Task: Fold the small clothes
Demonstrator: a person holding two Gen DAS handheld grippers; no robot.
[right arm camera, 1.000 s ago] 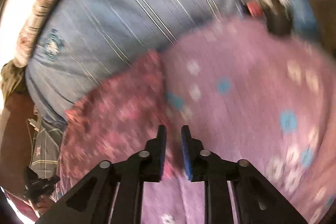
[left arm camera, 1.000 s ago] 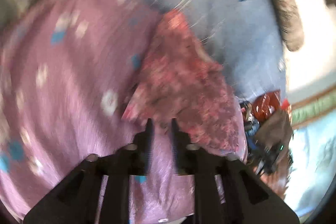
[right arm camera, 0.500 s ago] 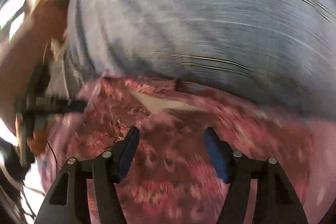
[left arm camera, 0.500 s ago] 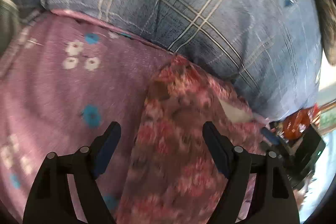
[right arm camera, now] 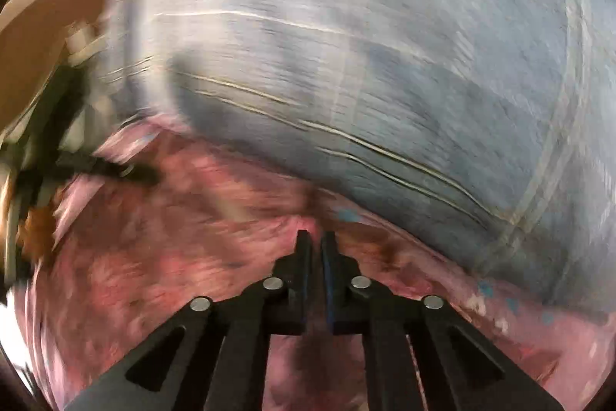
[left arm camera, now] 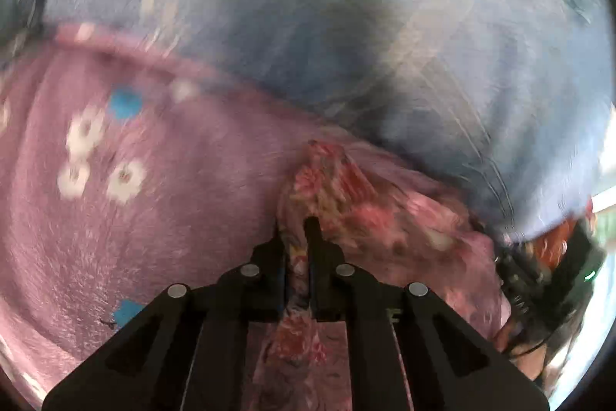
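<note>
A small red and pink floral garment (left arm camera: 369, 214) lies on a purple flowered blanket (left arm camera: 161, 203). My left gripper (left arm camera: 295, 224) is shut on a bunched edge of the garment, which runs between its fingers. In the right wrist view the same garment (right arm camera: 161, 257) spreads to the left, blurred. My right gripper (right arm camera: 312, 238) is shut on the garment's far edge, close to a blue plaid pillow (right arm camera: 365, 64). The other gripper shows at the right edge of the left wrist view (left arm camera: 546, 268) and at the left of the right wrist view (right arm camera: 96, 168).
The blue plaid pillow (left arm camera: 385, 26) fills the upper half of both views, right behind the garment. The purple blanket (right arm camera: 539, 326) extends to the right under the right gripper. A bare arm (right arm camera: 34, 26) is at the upper left of the right wrist view.
Both grippers were wide open over the garment half a second ago; now both have moved toward the pillow side and shut on the garment's edge.
</note>
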